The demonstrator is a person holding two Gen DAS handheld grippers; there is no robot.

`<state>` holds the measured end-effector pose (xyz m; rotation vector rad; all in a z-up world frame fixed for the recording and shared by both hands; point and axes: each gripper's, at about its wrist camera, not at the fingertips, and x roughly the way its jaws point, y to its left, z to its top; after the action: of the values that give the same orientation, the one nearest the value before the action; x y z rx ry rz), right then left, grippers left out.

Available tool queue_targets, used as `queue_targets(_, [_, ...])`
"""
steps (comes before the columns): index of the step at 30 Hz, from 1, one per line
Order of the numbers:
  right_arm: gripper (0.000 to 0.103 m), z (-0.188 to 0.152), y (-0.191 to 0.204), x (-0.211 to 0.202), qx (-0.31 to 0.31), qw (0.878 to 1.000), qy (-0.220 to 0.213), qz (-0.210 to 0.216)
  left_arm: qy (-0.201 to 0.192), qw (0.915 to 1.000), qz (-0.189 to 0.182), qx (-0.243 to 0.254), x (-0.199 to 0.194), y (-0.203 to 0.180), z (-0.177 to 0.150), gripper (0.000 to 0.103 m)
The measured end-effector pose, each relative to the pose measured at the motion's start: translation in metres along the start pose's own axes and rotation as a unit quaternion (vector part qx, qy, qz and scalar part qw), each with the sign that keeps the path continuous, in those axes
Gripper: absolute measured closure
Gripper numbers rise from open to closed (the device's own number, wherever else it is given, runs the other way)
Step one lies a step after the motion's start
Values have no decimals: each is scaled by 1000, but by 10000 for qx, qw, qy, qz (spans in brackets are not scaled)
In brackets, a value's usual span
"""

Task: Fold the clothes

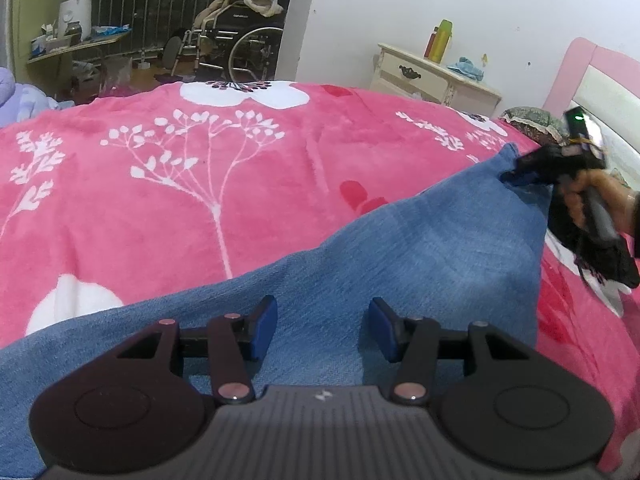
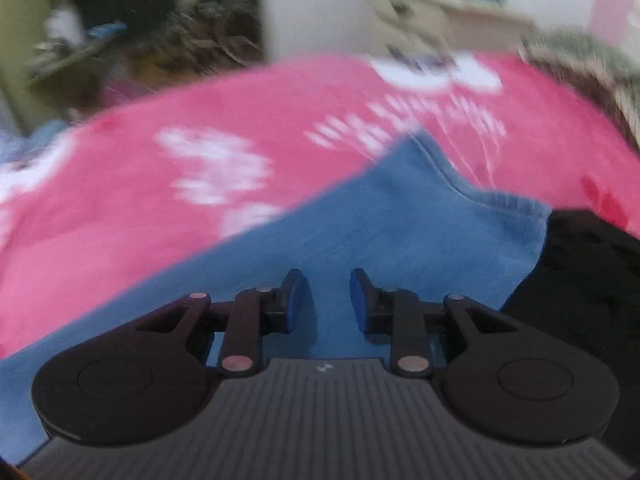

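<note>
where denim garment (image 1: 420,240) ends, black cloth (image 2: 580,280) lies.

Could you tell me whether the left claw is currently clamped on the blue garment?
No, the left claw is open above the blue garment, with fabric visible in the gap between its pads.

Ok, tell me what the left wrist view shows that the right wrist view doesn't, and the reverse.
Only the left wrist view shows the right claw from outside, at the far corner of the blue garment, with the hand holding it; also a sharp wheelchair and a yellow bottle on the nightstand.

Only the right wrist view, which is blurred, shows the blue garment's stitched hem up close and a broad stretch of black fabric beside it.

Both share the pink floral blanket, the blue garment, and an open claw above it.
</note>
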<state>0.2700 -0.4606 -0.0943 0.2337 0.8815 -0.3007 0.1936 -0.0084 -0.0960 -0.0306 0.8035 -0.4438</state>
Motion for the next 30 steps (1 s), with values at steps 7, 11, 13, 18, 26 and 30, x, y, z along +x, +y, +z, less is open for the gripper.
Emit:
queue_targets(7, [78,55,-52,3,740,9953,-538,327,59,9999,22,-81,-1,2,1,51])
queue_targets(11, [77,45,-94,-34,1198,9892,-569,622,59,10000,15,-36,1,1,0,49])
queue_targets(13, [77,29,-99,-41,1100,9885,-244,1014,110,9999,-5,80,1,1,1,48])
queue_targets(18, [87,6,-112,-20,998,9940,14,446,400,9985,93,356,-2,0,13,48])
queue_targets(26, [81,-1,-62,-70,1238,9862,-672,866,1235,9889,291,772,-51,14,42,46])
queue_targets(30, [81,-23,38,-101,48,9816,-517,1837,1865,9762,698,863,-98,36,31,45])
